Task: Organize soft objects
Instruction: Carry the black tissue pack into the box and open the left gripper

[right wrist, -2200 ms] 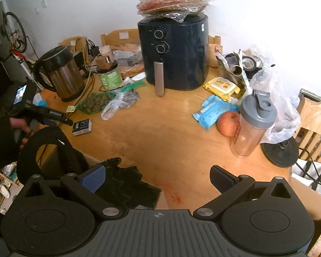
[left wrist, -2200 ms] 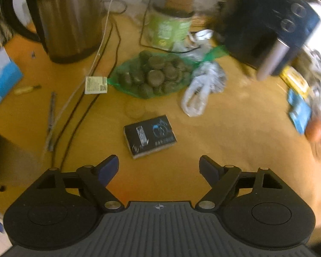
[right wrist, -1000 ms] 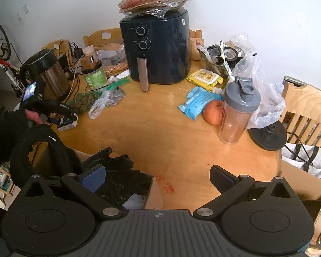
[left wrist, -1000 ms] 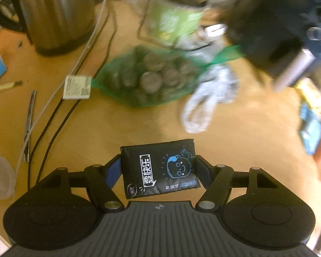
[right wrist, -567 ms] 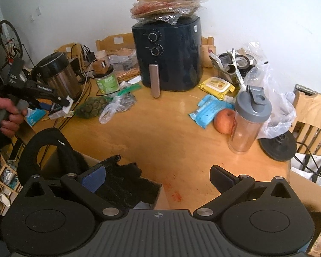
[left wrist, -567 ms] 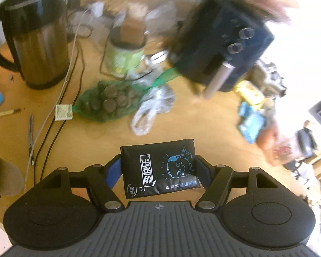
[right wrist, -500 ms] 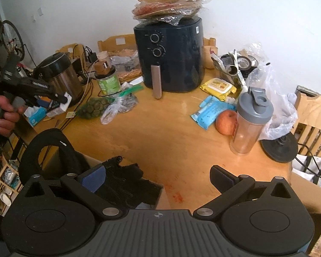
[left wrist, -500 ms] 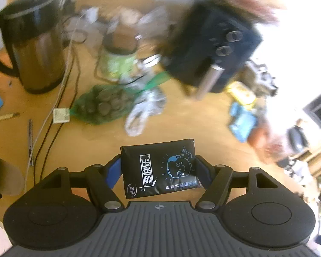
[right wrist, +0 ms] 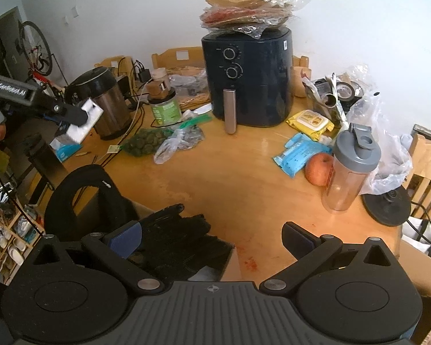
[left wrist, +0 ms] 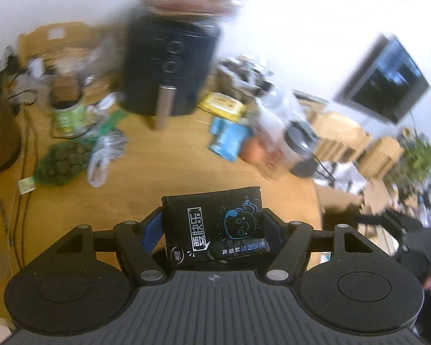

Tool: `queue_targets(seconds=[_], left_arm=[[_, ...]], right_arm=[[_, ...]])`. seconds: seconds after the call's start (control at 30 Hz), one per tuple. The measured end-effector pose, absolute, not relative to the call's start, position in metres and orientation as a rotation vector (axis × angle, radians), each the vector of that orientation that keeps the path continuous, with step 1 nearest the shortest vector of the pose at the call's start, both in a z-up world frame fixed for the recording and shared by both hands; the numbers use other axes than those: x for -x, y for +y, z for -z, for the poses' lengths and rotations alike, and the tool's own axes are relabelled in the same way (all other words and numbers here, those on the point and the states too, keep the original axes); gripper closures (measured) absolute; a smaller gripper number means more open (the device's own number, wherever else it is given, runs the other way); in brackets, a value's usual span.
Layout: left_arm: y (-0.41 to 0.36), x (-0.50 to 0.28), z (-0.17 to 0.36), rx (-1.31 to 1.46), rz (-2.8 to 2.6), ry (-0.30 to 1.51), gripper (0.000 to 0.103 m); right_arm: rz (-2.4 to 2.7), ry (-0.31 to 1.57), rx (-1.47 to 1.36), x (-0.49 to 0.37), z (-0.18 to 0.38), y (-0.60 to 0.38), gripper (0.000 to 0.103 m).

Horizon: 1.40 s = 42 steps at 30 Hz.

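Note:
A black tissue pack (left wrist: 215, 227) with a blue cartoon face sits crosswise between the fingers of my left gripper (left wrist: 214, 224), which is shut on it, high above the wooden table (left wrist: 163, 184). In the right wrist view the left gripper (right wrist: 71, 115) hangs at the far left over the table edge, and the tissue pack (right wrist: 86, 118) shows its pale underside. My right gripper (right wrist: 212, 238) is open and holds nothing, above a cardboard box (right wrist: 232, 261) with black gloves (right wrist: 181, 235) in it. A black padded strap (right wrist: 80, 195) arches over the box's left side.
On the table stand a dark air fryer (right wrist: 250, 77), a steel kettle (right wrist: 106, 103) with cables, a green jar (right wrist: 165, 109), a green net bag (right wrist: 143, 141), a blue packet (right wrist: 298, 152), an apple (right wrist: 319, 169) and a shaker bottle (right wrist: 350, 166). A yellow wipes pack (right wrist: 310, 120) lies behind them.
My left gripper closed on the tissue pack, lifted it off the table and swung it up and to the right. My right gripper stayed open over the box.

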<state>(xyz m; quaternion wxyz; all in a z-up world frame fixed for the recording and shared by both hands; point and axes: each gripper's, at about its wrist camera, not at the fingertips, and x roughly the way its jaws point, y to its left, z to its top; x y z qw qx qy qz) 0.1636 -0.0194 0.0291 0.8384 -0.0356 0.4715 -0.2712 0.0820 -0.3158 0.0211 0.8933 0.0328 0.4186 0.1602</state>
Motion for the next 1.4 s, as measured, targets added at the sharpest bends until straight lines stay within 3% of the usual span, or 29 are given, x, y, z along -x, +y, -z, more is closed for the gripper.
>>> queue_targets(seconds=[0.37,0.47,0.53,0.7,0.8,1.4], left_arm=[[-0.073,-0.126,-0.01,-0.054,0.713,1.048,0.031],[-0.08,-0.117,-0.004,-0.088,0.72,1.072,0.025],[-0.082,-0.113,0.0,-0.096,0.707,1.088,0.016],[-0.078,-0.105,-0.004,-0.07,0.689,1.08,0.011],[-0.073,-0.099,-0.01,-0.049,0.677,1.068,0.0],[-0.036,-0.055,-0.01,-0.088,0.433,1.062,0.0]], right_arm=[[-0.381,0.87,-0.056,-0.068,-0.023,-0.312,0.0],[-0.394,0.879,-0.046,-0.065,-0.023,-0.311,0.0],[-0.404,0.883,-0.041,-0.063,-0.023,-0.31,0.0],[-0.427,0.888,-0.028,-0.058,-0.028,-0.308,0.0],[-0.444,0.891,-0.016,-0.054,-0.032,-0.304,0.0],[-0.53,1.0,0.042,-0.027,-0.027,-0.28,0.0]])
